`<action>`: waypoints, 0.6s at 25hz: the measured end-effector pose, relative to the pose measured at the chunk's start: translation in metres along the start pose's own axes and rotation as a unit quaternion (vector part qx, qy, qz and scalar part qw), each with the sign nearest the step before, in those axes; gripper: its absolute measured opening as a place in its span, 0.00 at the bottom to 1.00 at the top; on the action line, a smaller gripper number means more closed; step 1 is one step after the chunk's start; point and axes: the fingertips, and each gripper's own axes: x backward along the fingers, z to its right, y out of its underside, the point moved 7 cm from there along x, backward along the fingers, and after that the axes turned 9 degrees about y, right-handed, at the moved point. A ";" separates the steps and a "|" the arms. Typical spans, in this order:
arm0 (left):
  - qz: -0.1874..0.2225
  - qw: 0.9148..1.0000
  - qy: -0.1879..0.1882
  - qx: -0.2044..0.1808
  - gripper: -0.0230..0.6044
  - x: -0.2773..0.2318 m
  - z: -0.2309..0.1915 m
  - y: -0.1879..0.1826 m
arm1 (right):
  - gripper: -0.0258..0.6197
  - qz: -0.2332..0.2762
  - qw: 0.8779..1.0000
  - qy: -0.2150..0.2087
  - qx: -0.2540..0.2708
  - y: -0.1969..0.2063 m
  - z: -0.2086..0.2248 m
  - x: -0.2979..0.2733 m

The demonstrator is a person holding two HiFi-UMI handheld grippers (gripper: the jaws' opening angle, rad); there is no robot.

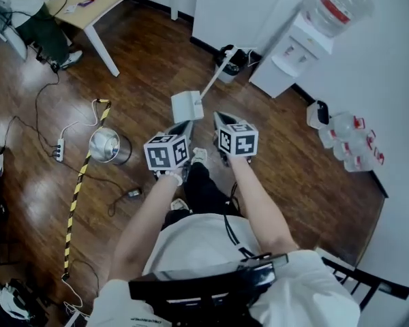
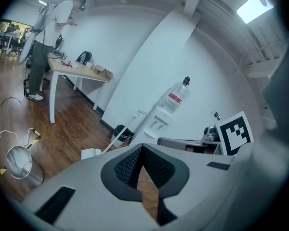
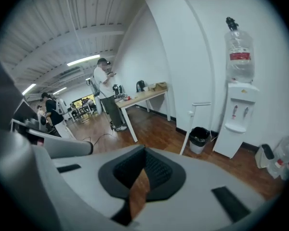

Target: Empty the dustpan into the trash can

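Both my left gripper [image 1: 183,128] and right gripper [image 1: 221,119] are closed together on nothing over open floor [image 1: 150,60]; the dustpan [image 1: 187,105] sits just ahead, trash can [image 1: 230,64] at the wall's foot.

- Dark wooden floor [image 1: 143,53] is seen.
- White dustpan [image 1: 187,106], black trash can [image 1: 230,65], steel bucket [image 1: 108,146], power strip [image 1: 59,150] and striped tape [image 1: 78,182] are placed on it.
- Water dispenser [image 1: 292,58] is stood near the trash can.

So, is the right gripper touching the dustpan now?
Apart. The right gripper view shows the right gripper shut on nothing, while the dustpan stands far ahead of it on the floor, beside the trash can.
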 end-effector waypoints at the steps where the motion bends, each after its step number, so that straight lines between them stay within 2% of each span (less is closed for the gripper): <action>1: 0.004 1.000 -0.002 0.000 0.03 0.014 0.006 0.010 | 0.04 -0.001 1.000 -0.006 0.006 0.008 -0.009 0.013; 8: 0.040 0.999 -0.021 0.007 0.03 0.081 0.039 0.055 | 0.04 0.003 0.999 -0.042 0.023 0.044 -0.038 0.076; 15: 0.060 0.997 -0.048 0.011 0.03 0.104 0.096 0.105 | 0.04 -0.005 0.996 -0.083 0.024 0.089 -0.019 0.139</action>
